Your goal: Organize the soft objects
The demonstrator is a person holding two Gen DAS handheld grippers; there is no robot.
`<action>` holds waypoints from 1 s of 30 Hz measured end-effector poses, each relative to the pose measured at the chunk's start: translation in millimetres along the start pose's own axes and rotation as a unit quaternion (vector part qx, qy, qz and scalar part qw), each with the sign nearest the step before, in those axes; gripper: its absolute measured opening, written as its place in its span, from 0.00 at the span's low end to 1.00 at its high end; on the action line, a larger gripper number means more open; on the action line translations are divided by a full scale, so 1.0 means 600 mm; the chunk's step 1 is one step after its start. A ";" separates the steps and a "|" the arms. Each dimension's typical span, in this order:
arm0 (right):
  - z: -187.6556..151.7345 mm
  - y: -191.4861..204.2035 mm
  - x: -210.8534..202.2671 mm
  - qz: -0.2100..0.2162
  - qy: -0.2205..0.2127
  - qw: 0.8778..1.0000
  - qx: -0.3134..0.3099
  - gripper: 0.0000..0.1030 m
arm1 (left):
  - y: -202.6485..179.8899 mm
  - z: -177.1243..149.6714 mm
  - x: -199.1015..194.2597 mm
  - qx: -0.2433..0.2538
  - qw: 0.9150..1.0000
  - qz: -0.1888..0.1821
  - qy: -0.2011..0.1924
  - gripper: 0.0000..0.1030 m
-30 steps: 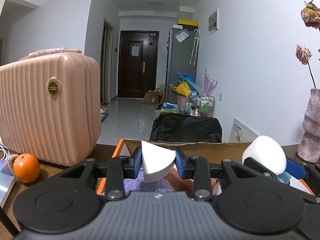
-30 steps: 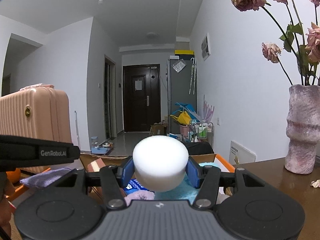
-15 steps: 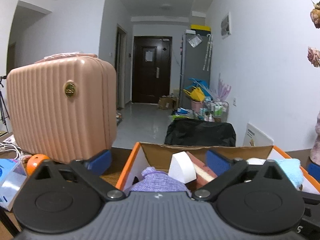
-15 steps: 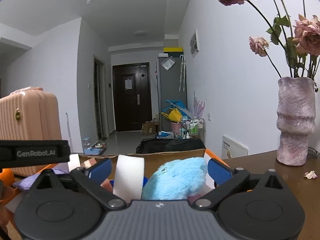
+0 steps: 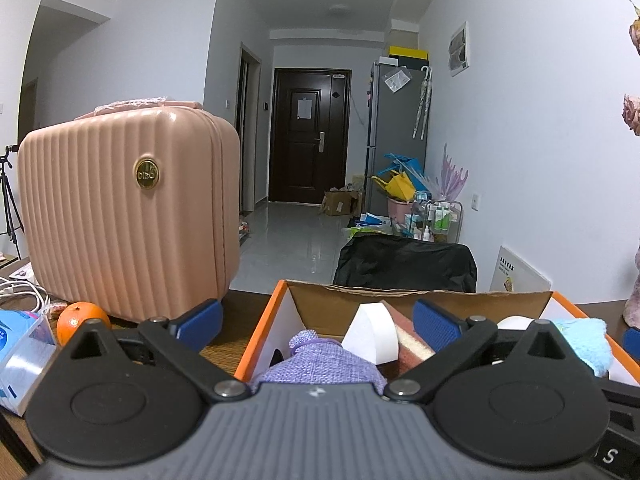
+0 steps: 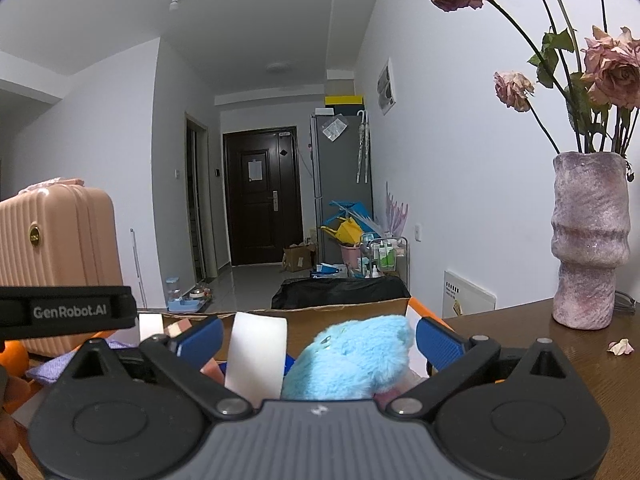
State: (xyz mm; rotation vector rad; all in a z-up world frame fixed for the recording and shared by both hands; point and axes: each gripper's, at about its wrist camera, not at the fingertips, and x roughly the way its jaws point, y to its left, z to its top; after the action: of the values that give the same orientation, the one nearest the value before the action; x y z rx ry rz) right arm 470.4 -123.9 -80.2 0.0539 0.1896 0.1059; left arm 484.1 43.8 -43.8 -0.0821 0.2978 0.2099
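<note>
Both wrist cameras sit low behind their tongs, facing roughly level down the hallway toward the dark door (image 5: pixel 310 136). Left view: close over the cardboard box (image 5: pixel 400 304), pink suitcase (image 5: pixel 124 216) near on its left. Right view: same box (image 6: pixel 352 308), vase (image 6: pixel 588 240) at right. Shared: box, suitcase, door, fridge (image 6: pixel 340 184).

A ribbed pink suitcase (image 5: pixel 128 216) stands upright on the desk (image 6: pixel 560 364) at about nine o'clock, an orange (image 5: pixel 82 320) just beside its foot. At three o'clock a mottled pink vase (image 6: pixel 588 240) holds dried roses (image 6: pixel 600 68); a fallen petal (image 6: pixel 620 347) lies near it.
</note>
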 end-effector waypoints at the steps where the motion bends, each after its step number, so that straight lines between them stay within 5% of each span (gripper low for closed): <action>1: 0.000 0.000 0.000 0.000 0.000 1.000 0.000 1.00 | 0.000 0.000 0.000 0.000 1.000 0.000 0.000 1.00; 30: 0.005 -0.052 -0.133 0.029 -0.004 1.000 -0.003 1.00 | 0.001 -0.023 -0.130 0.046 0.998 -0.044 -0.002 1.00</action>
State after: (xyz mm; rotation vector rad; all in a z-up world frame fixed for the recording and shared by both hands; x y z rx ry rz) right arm 396.3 -163.9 -64.7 0.0547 0.1808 0.1632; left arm 407.3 27.8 -33.6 -0.0035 0.2980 0.1085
